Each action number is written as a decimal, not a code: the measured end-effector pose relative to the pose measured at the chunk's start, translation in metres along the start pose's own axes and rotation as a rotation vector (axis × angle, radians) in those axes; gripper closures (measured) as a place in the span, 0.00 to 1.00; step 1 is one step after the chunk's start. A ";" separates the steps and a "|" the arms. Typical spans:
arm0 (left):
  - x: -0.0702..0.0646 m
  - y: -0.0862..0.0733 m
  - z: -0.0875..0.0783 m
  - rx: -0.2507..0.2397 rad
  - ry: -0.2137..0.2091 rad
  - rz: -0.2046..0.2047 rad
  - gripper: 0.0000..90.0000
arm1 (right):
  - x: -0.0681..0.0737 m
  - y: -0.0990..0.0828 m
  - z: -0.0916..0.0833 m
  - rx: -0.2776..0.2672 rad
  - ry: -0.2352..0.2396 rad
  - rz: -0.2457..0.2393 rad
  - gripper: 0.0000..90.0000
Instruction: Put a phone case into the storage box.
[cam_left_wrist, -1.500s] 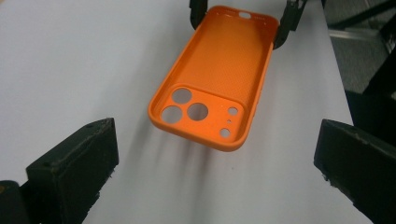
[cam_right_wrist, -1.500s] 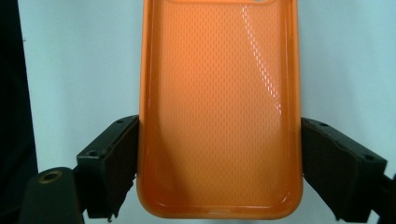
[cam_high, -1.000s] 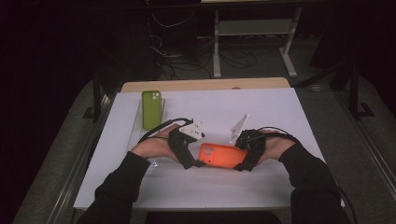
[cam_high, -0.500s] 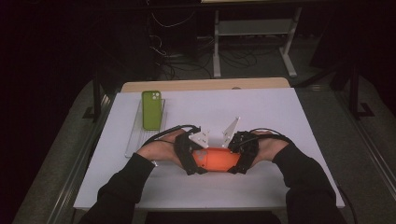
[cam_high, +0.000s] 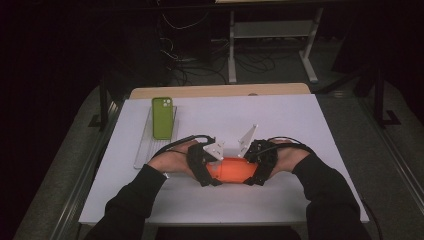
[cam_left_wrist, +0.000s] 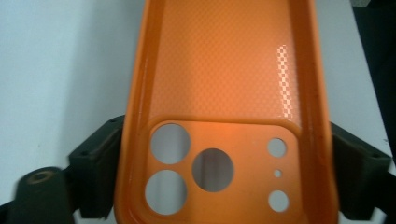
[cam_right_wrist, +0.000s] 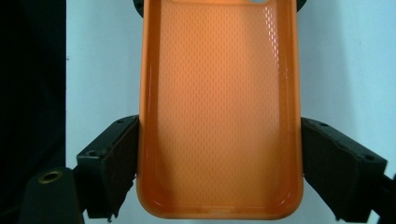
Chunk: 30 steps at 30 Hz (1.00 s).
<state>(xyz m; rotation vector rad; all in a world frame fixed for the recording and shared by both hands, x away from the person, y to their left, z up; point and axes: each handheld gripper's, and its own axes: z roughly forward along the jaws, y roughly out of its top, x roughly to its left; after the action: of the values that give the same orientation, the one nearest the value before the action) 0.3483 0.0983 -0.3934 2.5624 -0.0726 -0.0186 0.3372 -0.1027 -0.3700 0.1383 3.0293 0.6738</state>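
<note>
An orange phone case lies crosswise between my two grippers, low over the white table. My left gripper has the end with the camera holes. Its jaws have just been closing with the case between them, and in the left gripper view the pads press on both long edges of the case. My right gripper is shut on the plain end. In the right gripper view the hollow inside of the case faces the camera between the pads.
A green phone lies back up on a clear flat tray at the left of the table. A wooden strip runs along the far edge. Dark floor, cables and a stand lie beyond.
Both hands have drawn together toward the table's middle. The left gripper, beside the case a second ago, now has its jaws around the case's camera end. The right gripper kept its hold.
</note>
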 end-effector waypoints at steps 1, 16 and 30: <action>0.000 0.000 0.000 0.000 -0.005 -0.002 0.16 | 0.000 0.000 0.000 -0.001 0.004 0.001 0.17; 0.000 -0.002 -0.002 -0.023 -0.007 -0.069 0.18 | -0.004 -0.009 -0.005 -0.090 0.014 0.035 0.10; 0.004 -0.015 -0.009 0.005 0.161 -0.329 0.18 | -0.009 -0.052 -0.017 -0.368 -0.150 0.435 0.00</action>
<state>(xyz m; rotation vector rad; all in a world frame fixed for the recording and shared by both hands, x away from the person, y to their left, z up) 0.3531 0.1158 -0.3946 2.5423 0.4100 0.0627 0.3410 -0.1578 -0.3762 0.8058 2.6880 1.1715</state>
